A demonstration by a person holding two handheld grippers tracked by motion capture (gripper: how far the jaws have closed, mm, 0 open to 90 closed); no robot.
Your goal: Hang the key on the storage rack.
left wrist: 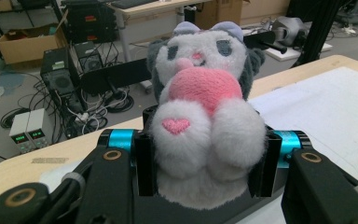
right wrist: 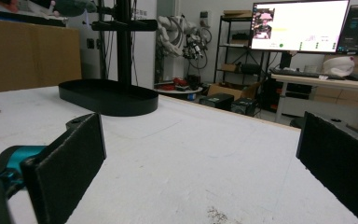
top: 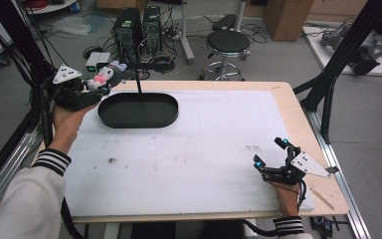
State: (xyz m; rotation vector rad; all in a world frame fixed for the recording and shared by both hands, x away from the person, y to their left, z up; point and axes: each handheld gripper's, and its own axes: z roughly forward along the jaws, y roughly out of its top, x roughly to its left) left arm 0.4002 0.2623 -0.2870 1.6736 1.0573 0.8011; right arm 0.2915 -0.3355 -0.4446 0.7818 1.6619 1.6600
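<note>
While clamped low between both pads, grey-and-white plush toy with pink heart [left wrist: 205, 116] sits in left gripper [top: 87, 89], above tabletop's far-left corner, just left of black oval tray with upright post [top: 138, 110]. Judged step: carry over tray rim, lower inside, clear of post, then release. Right gripper [top: 273, 159] empty, jaws wide apart, near right front edge of white foam mat [top: 204, 144].

plush toy [left wrist: 205, 126]: 1, clamped in my left gripper [left wrist: 205, 163]
black tray [top: 138, 110]: 1
my grippers: 2, right gripper [top: 271, 155] wide apart
stool [top: 228, 42]: 1
</note>
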